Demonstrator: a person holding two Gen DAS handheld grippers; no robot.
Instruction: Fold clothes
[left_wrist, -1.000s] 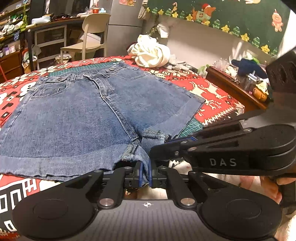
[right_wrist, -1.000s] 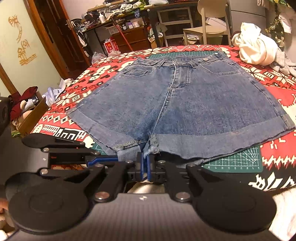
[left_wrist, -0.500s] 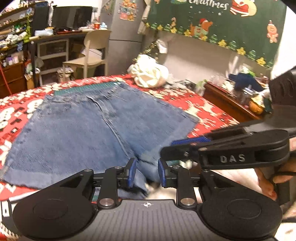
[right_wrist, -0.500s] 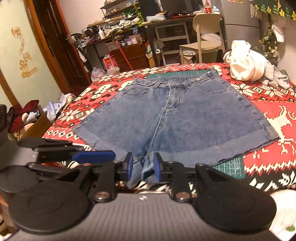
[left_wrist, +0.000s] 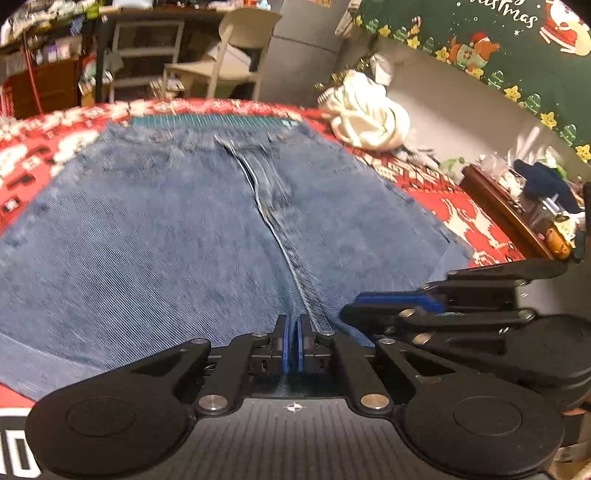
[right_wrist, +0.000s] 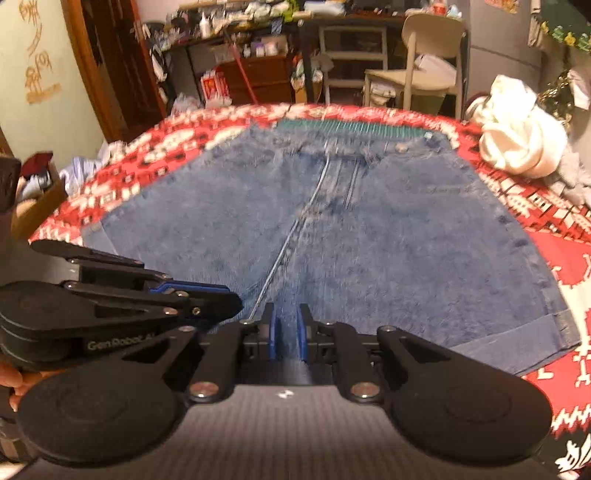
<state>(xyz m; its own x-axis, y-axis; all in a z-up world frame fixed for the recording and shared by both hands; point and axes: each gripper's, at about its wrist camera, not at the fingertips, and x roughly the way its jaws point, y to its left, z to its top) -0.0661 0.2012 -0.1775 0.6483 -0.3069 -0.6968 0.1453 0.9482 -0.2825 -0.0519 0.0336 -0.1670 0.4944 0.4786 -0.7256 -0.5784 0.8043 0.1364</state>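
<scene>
The denim shorts lie spread flat on the red patterned cloth that covers the worktop, waistband toward twelve o'clock and the leg hems toward six, with the fly seam running down the middle of both wrist views. A strip of green cutting mat peeks out just beyond the waistband.

In the left wrist view the left claw sits at six o'clock, right at the crotch of the shorts. Its jaws have just been closing and now stand almost together, with a thin fold of denim pinched between the blue pads. The right claw comes in from three o'clock, just beside it, its tip on the denim.

In the right wrist view the right claw is also at six o'clock, on the crotch just to the other side of the seam. Its jaws have just been closing too and stand narrow, a thicker bunch of denim gripped between the pads. The left claw reaches in from nine o'clock, close alongside; part of a hand shows at the frame's edge around eight o'clock.

A bundle of white cloth rests on the worktop at about two o'clock, well apart from the shorts. A pale chair stands beyond the far edge at one o'clock.
</scene>
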